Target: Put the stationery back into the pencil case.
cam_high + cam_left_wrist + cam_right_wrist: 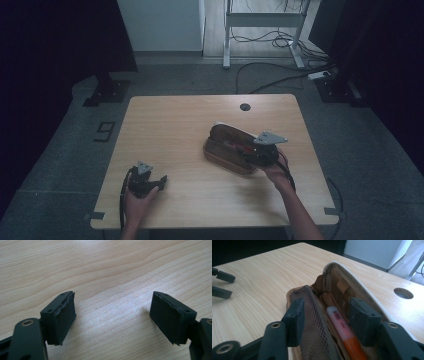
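A brown pencil case (229,148) is seen lying open on the right half of the wooden table (180,125), its lid tipped up and back. In the right gripper view a mesh pocket (312,322) is stretched along the near side of the case, and a marker (344,332) with a pink body and an orange end is laid lengthwise inside.

The right gripper (252,152) is held at the case's right end by the right hand (276,172). Its jaws are spread apart, one outside the mesh pocket and the other inside the case beside the marker; nothing is pinched between them.

The left gripper (112,317) is held low over bare tabletop near the front left of the table, well apart from the case, by the left hand (136,202). Its jaws are spread wide with only wood grain between them.

A round cable hole (244,106) is set into the table near its far edge. On the floor beyond, cables (270,75) and a white desk frame (262,22) are visible.
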`<state>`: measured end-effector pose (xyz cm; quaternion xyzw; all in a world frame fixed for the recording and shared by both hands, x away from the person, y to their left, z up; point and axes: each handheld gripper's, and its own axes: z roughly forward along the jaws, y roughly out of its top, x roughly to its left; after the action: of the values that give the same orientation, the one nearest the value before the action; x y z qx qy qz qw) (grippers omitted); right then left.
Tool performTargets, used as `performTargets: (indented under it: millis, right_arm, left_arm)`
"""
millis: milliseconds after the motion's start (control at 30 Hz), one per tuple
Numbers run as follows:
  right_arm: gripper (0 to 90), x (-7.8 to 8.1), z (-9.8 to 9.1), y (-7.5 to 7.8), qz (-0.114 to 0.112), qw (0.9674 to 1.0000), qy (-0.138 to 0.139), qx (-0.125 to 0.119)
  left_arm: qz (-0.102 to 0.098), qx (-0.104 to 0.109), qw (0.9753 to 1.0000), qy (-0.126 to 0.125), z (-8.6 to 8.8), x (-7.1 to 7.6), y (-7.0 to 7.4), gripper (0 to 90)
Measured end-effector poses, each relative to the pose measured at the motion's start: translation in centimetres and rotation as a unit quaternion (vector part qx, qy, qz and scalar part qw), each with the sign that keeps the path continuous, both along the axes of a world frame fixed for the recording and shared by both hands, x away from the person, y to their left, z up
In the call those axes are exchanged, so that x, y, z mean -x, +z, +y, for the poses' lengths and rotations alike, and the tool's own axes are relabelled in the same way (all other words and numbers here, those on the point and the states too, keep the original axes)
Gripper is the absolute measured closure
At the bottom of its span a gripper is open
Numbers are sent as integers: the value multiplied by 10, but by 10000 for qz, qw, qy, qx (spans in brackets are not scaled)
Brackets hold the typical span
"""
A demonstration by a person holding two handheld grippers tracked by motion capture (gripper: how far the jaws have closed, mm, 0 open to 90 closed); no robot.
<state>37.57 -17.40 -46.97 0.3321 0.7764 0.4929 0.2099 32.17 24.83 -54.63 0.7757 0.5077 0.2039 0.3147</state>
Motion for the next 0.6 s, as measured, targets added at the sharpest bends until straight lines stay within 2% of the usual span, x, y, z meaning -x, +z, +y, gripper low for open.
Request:
performTargets:
  millis: [167,333,600]
  right_arm:
    - [373,8,-6,-6,90,9994,-222,-249]
    - [350,18,-15,-10,62,9987,-344,-383]
    - [344,33,-34,-20,92,9974,-556,-458]
  left_arm:
    - [-4,-1,10000,2,0,0,0,204]
    - [-10,-1,10000,2,0,0,0,205]
    - [-5,-1,10000,-2,0,0,0,205]
